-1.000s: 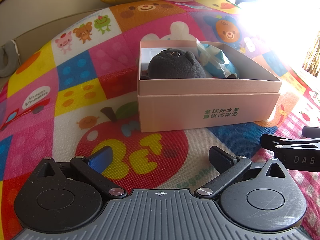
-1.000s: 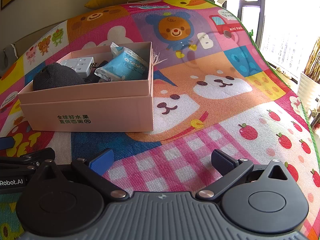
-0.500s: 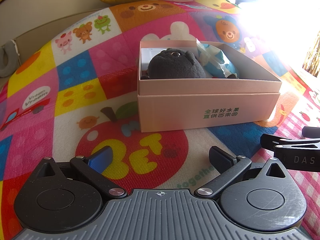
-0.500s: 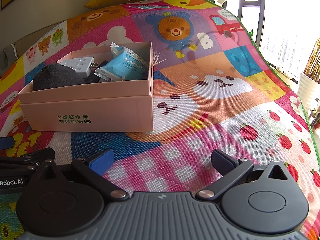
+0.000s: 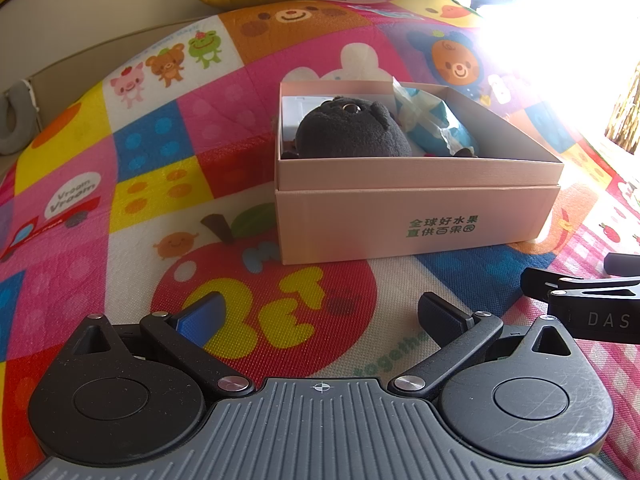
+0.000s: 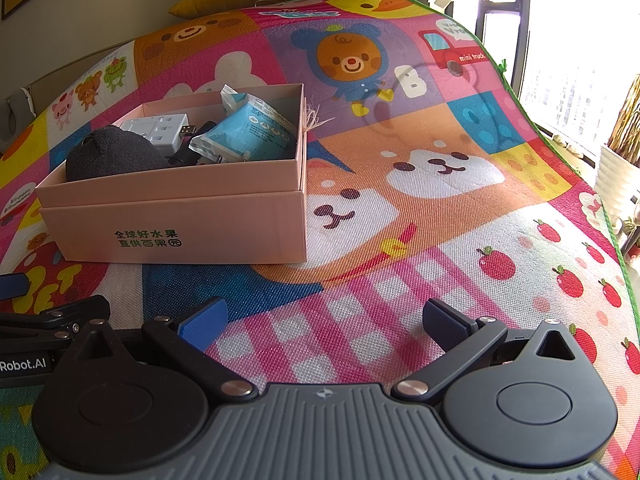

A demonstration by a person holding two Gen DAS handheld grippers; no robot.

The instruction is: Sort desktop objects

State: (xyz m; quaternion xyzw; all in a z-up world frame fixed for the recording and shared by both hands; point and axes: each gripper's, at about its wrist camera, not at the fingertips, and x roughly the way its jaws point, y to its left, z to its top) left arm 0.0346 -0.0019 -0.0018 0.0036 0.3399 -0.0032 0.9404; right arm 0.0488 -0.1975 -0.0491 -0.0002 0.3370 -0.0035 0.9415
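Hovering over the play mat (image 6: 440,216), both grippers, left gripper (image 5: 320,316) and right gripper (image 6: 324,320), are holding jaws apart, empty, near the pink box (image 5: 400,216).

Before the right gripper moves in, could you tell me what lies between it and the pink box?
Only bare play mat, seen in the right wrist view; the open right gripper holds nothing, and the pink box sits ahead to its left.

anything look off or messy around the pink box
Mostly tidy. The pink box sits flat on the mat, with nothing spilled. One oddity: frayed pale threads stick out at its far right corner. Inside, the blue packet leans tilted against the wall.
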